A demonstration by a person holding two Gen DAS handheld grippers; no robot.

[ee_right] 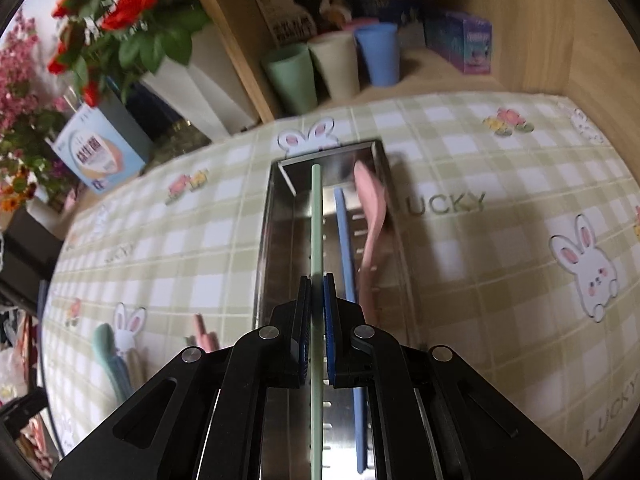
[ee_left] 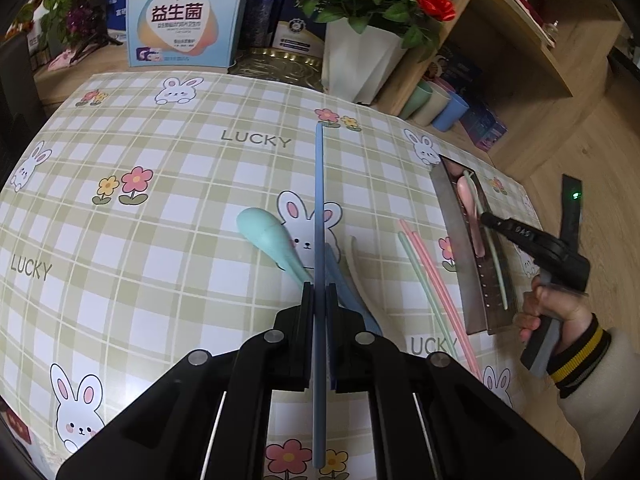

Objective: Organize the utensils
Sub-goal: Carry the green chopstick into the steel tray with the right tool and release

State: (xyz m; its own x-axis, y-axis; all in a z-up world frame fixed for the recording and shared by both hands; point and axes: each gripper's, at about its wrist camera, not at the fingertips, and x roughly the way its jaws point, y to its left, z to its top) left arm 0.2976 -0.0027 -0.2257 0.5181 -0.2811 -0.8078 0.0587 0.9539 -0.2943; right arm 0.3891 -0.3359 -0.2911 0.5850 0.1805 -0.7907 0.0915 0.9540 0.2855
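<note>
My left gripper point(ee_left: 319, 292) is shut on a blue chopstick point(ee_left: 319, 200) that points away over the checked tablecloth. Under it lie a teal spoon point(ee_left: 264, 236), a blue spoon point(ee_left: 352, 304) and a beige spoon point(ee_left: 355, 256). Pink and green chopsticks point(ee_left: 428, 276) lie to the right, beside the steel tray point(ee_left: 460, 256). In the right wrist view my right gripper point(ee_right: 316, 292) is shut on a green chopstick point(ee_right: 316, 220) held over the steel tray point(ee_right: 276, 232). A pink spoon point(ee_right: 372, 208) and a blue chopstick point(ee_right: 346, 248) lie inside that tray. The right gripper point(ee_left: 500, 224) also shows over the tray in the left wrist view.
A white flower pot point(ee_left: 356, 60) with red roses, a blue box point(ee_left: 180, 20) and boxes stand at the table's far edge. Green, beige and blue cups point(ee_right: 336, 64) sit on a wooden shelf behind the tray. A person's hand and sleeve point(ee_left: 568, 336) hold the right gripper.
</note>
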